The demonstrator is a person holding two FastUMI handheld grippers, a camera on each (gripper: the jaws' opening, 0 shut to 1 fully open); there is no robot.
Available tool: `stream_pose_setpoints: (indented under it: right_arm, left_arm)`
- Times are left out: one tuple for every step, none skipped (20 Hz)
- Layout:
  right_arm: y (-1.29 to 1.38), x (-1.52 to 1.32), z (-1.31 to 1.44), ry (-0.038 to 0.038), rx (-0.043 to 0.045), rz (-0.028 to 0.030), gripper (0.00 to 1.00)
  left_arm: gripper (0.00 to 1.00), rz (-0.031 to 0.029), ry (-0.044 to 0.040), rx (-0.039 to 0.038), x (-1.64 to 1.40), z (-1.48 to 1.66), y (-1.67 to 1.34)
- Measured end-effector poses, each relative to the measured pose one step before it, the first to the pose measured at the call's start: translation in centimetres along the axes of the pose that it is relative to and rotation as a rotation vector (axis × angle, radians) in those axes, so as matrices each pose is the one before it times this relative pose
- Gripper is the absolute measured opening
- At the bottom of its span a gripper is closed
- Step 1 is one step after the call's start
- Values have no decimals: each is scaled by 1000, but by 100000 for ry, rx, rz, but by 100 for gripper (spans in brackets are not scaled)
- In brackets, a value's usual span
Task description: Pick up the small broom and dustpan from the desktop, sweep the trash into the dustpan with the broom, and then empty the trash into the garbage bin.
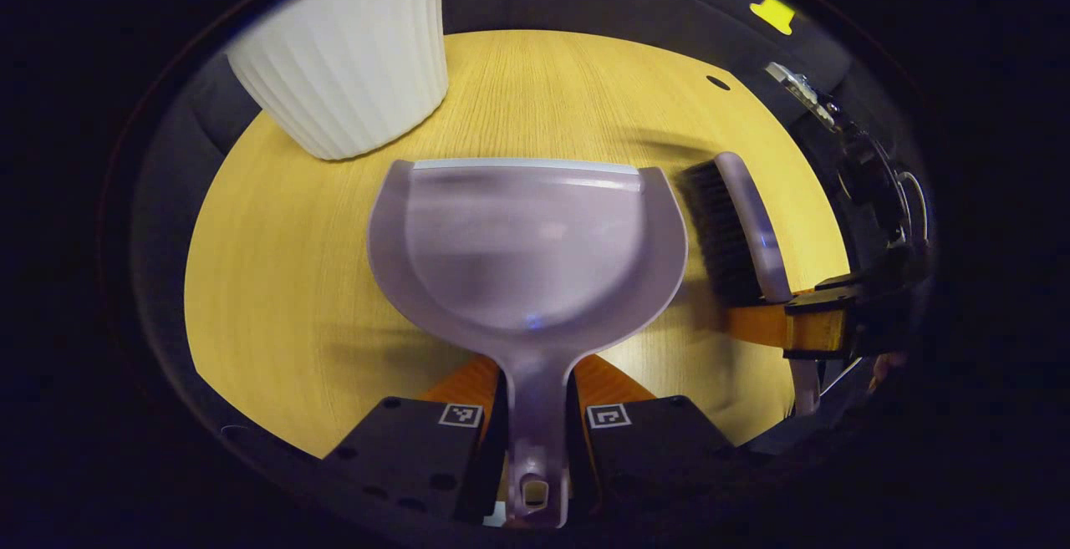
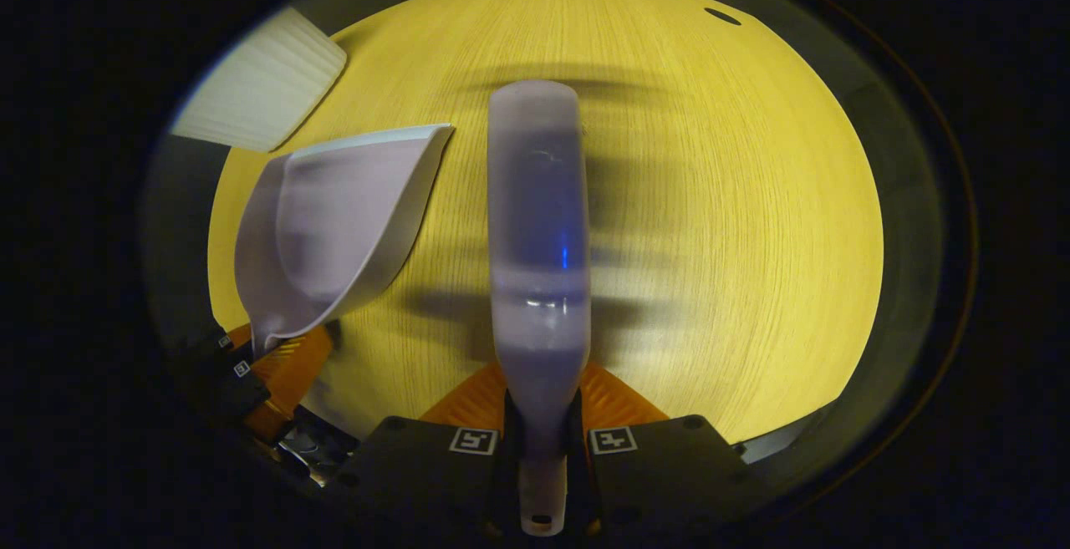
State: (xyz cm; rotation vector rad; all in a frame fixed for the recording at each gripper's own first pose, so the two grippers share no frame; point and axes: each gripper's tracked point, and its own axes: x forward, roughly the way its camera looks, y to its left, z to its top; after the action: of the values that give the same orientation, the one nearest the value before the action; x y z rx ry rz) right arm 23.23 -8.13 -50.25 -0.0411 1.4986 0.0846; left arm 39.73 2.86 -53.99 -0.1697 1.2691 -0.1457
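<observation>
Because the left tongs (image 1: 535, 415) are closed on the stem of the dustpan (image 1: 527, 240) at the bottom centre of the left gripper view, the pan projects straight ahead, its mouth edge toward the middle of the frame and its scoop facing the camera. No trash is visible in the scoop or on the wooden surface (image 1: 276, 282). At right of centre the broom (image 1: 736, 227) lies alongside the pan's rim, bristles turned toward it, a position suited to drawing debris inward; the right tongs (image 1: 815, 327) grip its handle at lower right. A ribbed white garbage bin (image 1: 351, 56) stands at upper left, beyond the pan.

Seen from the right gripper view, the right tongs (image 2: 542, 436) clamp the broom handle at bottom centre, so the broom (image 2: 539, 223) runs up the frame, its back toward the camera. The dustpan (image 2: 334, 223) sits at left, tilted, held by the left tongs (image 2: 267, 357) at lower left. The bin (image 2: 263, 98) occupies the upper left.
</observation>
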Motion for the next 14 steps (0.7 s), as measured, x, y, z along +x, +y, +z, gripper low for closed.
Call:
stream_pose_setpoints:
  right_arm:
    - [64,-105,-62,725,434,-602,19]
    - [23,170,-200,1121,-227,-235,27]
    - [-74,144,31,297,-258,82,27]
    - [-131,66,17,453,-131,-343,20]
    - [-72,3,-125,542,-174,18,29]
    - [-31,15,-268,84,-413,314,31]
    - [-22,-175,-74,-980,-71,299,34]
    - [-50,-124,-11,-1205,165,221,47]
    - [245,-215,39,-922,800,855,60]
    - [316,-670,166,-1551,1431,1551,66]
    - [270,-924,161,-1804,1240,1818,77]
    - [385,-1043,195,-2667,1490,2316,94]
    - [170,-1249,274,-3212,923,1121,100]
    - [124,-1585,454,-4095,369,872,99]
  left_arm:
    - [29,321,414,367,102,-27,110]
    - [29,749,547,535,-122,193,150]
    - [30,7,-60,1165,-121,245,-84]
    - [30,468,183,817,-12,125,173]
    - [31,-615,422,578,-319,6,-87]
    - [31,-1221,237,371,-83,98,-124]
    - [33,-238,-790,-339,-157,119,46]
    - [54,130,-184,-132,126,132,47]
    - [74,-363,385,-525,406,-207,-210]
    - [74,-362,441,86,126,-185,84]
    - [74,-87,-539,264,170,-278,485]
    - [74,352,-1245,416,-345,116,302]
    - [74,975,-1641,96,-695,349,127]
    - [74,-1088,-2775,1614,-819,571,-364]
